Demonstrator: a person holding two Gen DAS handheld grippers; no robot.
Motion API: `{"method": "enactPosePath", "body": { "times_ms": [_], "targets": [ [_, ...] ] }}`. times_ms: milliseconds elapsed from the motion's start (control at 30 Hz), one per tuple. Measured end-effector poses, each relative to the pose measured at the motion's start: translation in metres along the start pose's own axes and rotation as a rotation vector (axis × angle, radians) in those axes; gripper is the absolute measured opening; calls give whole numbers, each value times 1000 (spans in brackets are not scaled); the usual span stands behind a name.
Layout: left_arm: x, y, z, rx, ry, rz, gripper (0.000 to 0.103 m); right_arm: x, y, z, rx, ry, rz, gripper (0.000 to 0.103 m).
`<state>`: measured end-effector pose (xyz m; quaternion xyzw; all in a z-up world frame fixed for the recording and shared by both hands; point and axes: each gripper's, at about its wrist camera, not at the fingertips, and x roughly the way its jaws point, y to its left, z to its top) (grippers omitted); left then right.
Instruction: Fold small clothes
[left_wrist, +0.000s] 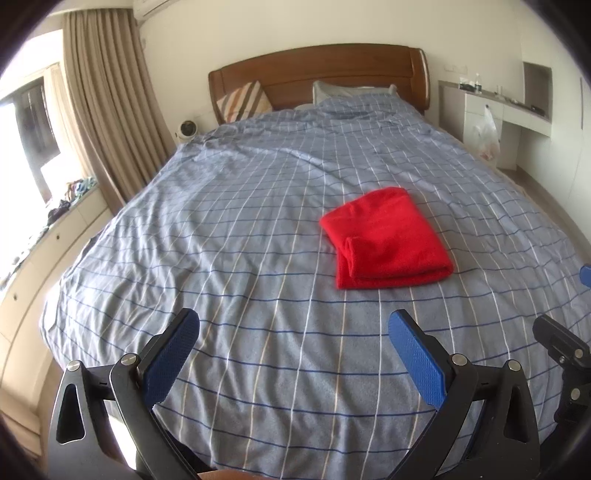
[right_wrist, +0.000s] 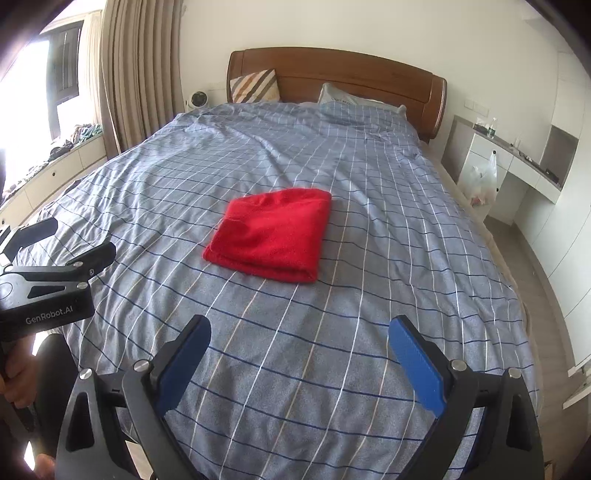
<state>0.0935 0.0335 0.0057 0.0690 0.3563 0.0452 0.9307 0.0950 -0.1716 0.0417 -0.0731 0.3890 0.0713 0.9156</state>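
1. Hovering nearest: left gripper (left_wrist: 293, 328) and right gripper (right_wrist: 299, 336), both jaws spread wide, holding nothing, above the duvet (right_wrist: 332, 369).
2. Red cloth (right_wrist: 271, 234) lies folded mid-bed, apart from both grippers.
3. Far: pillows (right_wrist: 255, 85) against headboard (right_wrist: 351, 74).

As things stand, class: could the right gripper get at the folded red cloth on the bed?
Probably yes. The right gripper is open and the red cloth lies ahead of it on the bedspread, with only bare cover between them.

checked duvet (left_wrist: 258, 229) | striped cushion (left_wrist: 244, 100) | wooden headboard (left_wrist: 332, 70) | curtain (left_wrist: 107, 96)
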Motion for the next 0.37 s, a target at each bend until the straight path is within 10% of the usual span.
{"method": "enactPosePath", "body": {
  "times_ms": [367],
  "targets": [
    [-9,-3,-9,-13,-20,-12,103,-1,-1,-2,24,3,1,96]
  ]
}}
